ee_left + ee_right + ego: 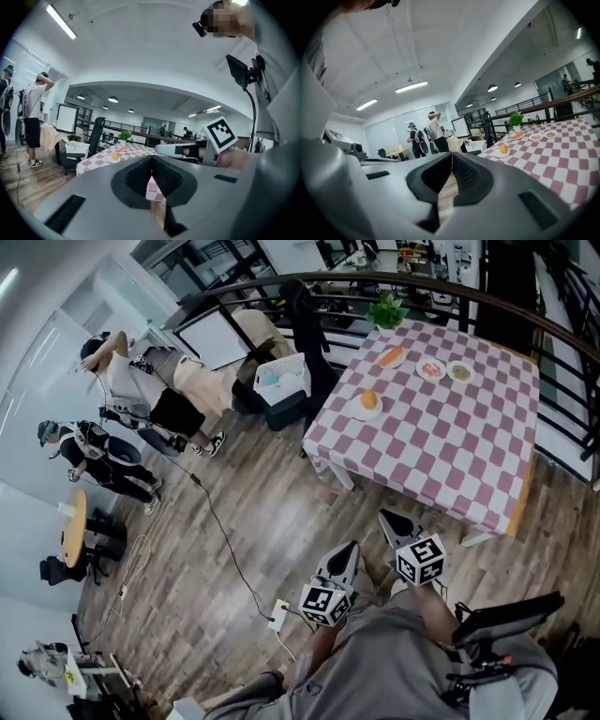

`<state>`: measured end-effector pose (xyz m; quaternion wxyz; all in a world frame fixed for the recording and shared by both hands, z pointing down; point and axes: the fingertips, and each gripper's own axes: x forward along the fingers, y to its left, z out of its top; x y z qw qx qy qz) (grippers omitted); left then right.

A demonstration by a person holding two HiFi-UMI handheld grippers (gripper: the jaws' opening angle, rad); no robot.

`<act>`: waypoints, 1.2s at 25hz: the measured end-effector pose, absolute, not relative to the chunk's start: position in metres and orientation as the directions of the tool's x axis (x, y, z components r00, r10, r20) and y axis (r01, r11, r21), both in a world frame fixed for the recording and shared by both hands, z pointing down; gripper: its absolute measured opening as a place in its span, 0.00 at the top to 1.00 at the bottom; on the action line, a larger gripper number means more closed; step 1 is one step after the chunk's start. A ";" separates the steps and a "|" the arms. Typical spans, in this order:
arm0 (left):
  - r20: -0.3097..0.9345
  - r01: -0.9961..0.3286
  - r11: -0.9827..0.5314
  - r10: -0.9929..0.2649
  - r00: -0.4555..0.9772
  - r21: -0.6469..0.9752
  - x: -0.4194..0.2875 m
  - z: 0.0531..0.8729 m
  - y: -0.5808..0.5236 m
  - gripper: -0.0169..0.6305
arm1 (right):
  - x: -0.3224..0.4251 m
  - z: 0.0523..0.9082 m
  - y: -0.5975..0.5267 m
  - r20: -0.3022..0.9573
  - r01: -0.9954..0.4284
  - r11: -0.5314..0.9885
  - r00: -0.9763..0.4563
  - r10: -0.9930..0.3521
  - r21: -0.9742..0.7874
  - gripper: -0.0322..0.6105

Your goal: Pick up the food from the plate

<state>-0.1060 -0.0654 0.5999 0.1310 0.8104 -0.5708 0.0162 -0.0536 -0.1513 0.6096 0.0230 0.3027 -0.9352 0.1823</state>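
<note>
Left gripper (151, 165): jaws together, empty
Right gripper (451, 161): jaws together, empty
Round orange food (369, 399): on white plate (359, 412), checked table (450, 451) 10 o'clock side, well apart from both grippers

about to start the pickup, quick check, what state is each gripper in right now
Left gripper: jaws closed, holding nothing.
Right gripper: jaws closed, holding nothing.

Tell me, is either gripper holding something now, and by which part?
Nothing is held. The left gripper and the right gripper both have their jaws together, with nothing between them.
</note>
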 end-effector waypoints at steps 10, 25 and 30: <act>0.121 -0.922 -0.354 -0.919 0.374 0.157 -0.085 0.583 -0.150 0.96 | 0.028 0.600 -0.203 0.108 -0.704 0.646 -0.696 -0.709 -0.295 0.93; 0.035 -0.829 -0.544 -0.833 0.552 0.131 -0.078 0.563 -0.301 0.96 | 0.048 0.562 -0.311 0.097 -0.858 0.483 -0.503 -0.859 -0.173 0.93; -0.040 -0.807 -0.583 -0.812 0.582 0.092 -0.105 0.528 -0.377 0.96 | 0.032 0.539 -0.373 0.098 -0.887 0.446 -0.457 -0.884 -0.119 0.93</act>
